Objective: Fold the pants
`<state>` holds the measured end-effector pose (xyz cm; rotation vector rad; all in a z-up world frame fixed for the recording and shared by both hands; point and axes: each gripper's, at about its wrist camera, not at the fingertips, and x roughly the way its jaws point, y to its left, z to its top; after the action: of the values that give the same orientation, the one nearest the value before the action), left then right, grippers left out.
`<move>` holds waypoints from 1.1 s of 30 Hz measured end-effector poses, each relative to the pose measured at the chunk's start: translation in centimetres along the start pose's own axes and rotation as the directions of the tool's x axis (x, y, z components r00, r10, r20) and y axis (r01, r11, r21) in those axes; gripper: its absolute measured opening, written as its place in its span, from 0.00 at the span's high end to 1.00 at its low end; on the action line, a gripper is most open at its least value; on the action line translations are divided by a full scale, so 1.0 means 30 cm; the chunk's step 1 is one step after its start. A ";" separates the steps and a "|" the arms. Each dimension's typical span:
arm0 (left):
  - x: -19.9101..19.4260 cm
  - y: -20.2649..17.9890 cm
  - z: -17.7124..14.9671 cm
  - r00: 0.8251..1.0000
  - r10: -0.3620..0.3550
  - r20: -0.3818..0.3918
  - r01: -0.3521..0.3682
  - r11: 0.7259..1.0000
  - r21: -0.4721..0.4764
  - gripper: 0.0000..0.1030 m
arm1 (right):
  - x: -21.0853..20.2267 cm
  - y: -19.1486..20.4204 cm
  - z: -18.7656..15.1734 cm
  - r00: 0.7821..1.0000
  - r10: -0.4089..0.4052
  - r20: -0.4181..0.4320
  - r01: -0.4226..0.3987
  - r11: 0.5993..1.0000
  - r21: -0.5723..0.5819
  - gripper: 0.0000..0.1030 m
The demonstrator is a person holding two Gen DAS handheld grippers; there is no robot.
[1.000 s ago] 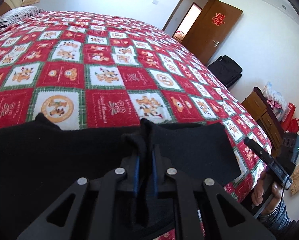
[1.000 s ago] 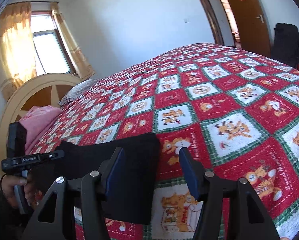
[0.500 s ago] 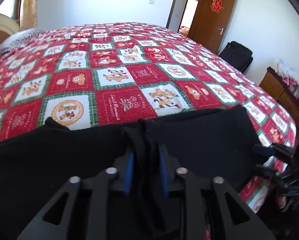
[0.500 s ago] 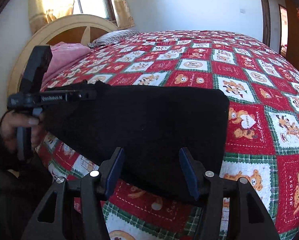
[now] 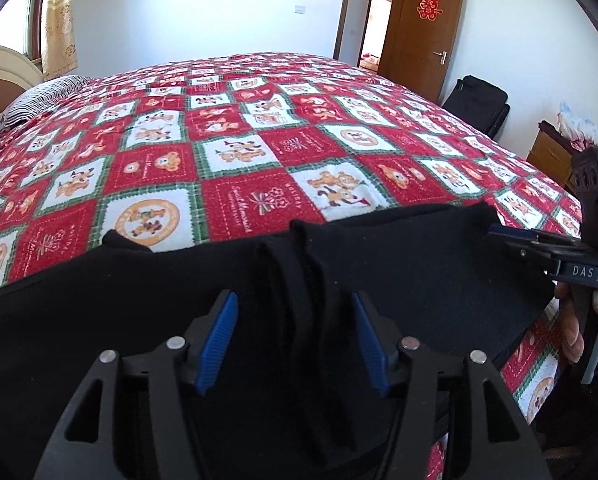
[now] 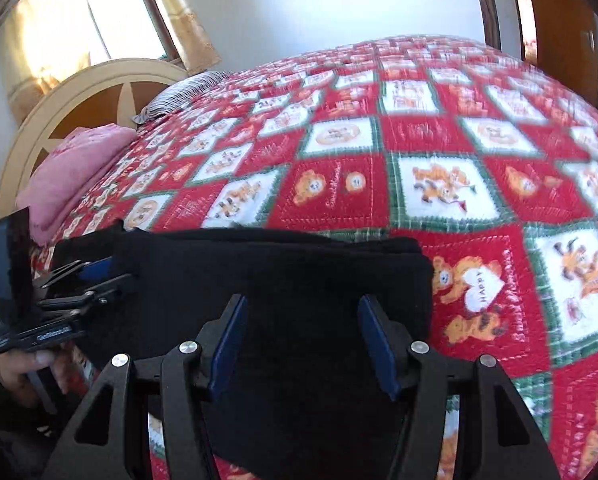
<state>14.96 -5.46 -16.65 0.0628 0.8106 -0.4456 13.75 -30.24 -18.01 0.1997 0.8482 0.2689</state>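
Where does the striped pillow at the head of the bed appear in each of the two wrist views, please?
Left wrist view: the striped pillow lies at the far left edge, beside the cream headboard.
Right wrist view: the striped pillow sits upper left of centre, right of the pink pillow.
Shared landmark: the black pants on the quilt.

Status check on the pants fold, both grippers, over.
Left gripper jaws just opening, open, fabric ridge loose between. Right gripper open over black pants. Nothing obstructing.
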 end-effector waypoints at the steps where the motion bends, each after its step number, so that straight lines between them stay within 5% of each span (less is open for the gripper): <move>1: 0.002 -0.002 -0.001 1.000 0.002 0.002 -0.002 1.000 0.000 0.39 | -0.002 0.006 0.001 1.000 -0.006 -0.004 0.006 1.000 -0.011 0.42; 6: -0.006 -0.011 -0.004 1.000 0.014 0.004 -0.014 1.000 0.006 0.35 | -0.047 0.052 -0.007 0.999 -0.042 0.022 0.043 0.999 -0.022 0.42; 12: -0.023 -0.002 -0.009 1.000 0.015 0.011 -0.015 1.000 -0.007 0.29 | -0.045 0.249 -0.079 0.998 0.062 0.016 -0.057 0.981 -0.185 0.42; 17: -0.043 0.028 -0.016 0.999 0.034 0.032 -0.033 0.999 -0.030 0.20 | 0.017 0.393 -0.168 0.989 0.134 -0.070 -0.149 0.936 -0.319 0.42; 21: -0.038 0.051 -0.027 0.999 0.029 0.023 -0.027 0.998 -0.056 0.18 | 0.036 0.450 -0.214 0.994 0.085 -0.067 -0.105 0.902 -0.419 0.33; 27: -0.092 0.103 -0.023 0.996 0.052 0.068 -0.047 0.996 -0.072 0.17 | -0.021 0.409 -0.190 0.984 0.176 -0.018 -0.173 0.933 -0.316 0.32; 33: -0.178 0.253 -0.028 0.987 0.135 0.088 -0.125 0.986 -0.112 0.15 | 0.041 0.418 -0.189 0.990 0.125 -0.068 -0.141 0.930 -0.340 0.32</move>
<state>14.27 3.52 -14.31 -0.0042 0.7304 -0.2795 8.30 -17.60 -19.04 -0.0774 0.8199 0.5458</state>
